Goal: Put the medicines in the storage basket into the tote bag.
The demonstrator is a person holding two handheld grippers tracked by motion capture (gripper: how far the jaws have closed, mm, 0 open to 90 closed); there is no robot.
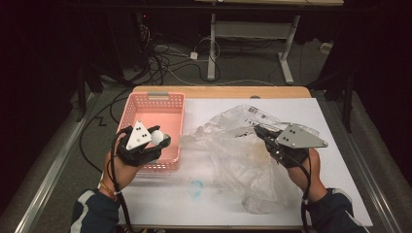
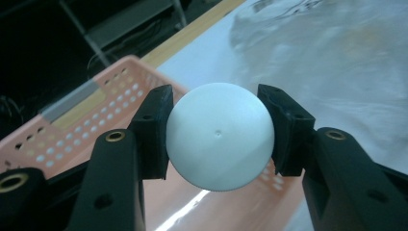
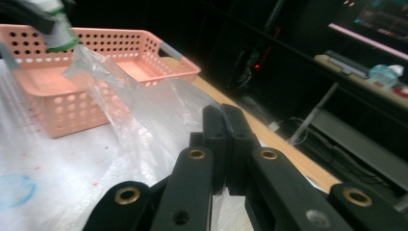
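While pinched by the left gripper (image 2: 219, 139), a smooth white ball (image 2: 220, 135); right gripper (image 3: 226, 139) clamped on clear plastic bag (image 1: 243, 155).

The pink basket (image 1: 154, 104) is open on top, so a hand can pass in from above; its walls block the sides. The crumpled plastic bag (image 1: 233, 155) spreads over the middle of the white table (image 1: 320, 145), its edge near or perhaps touching the basket. Bare table lies along the near edge and far right.
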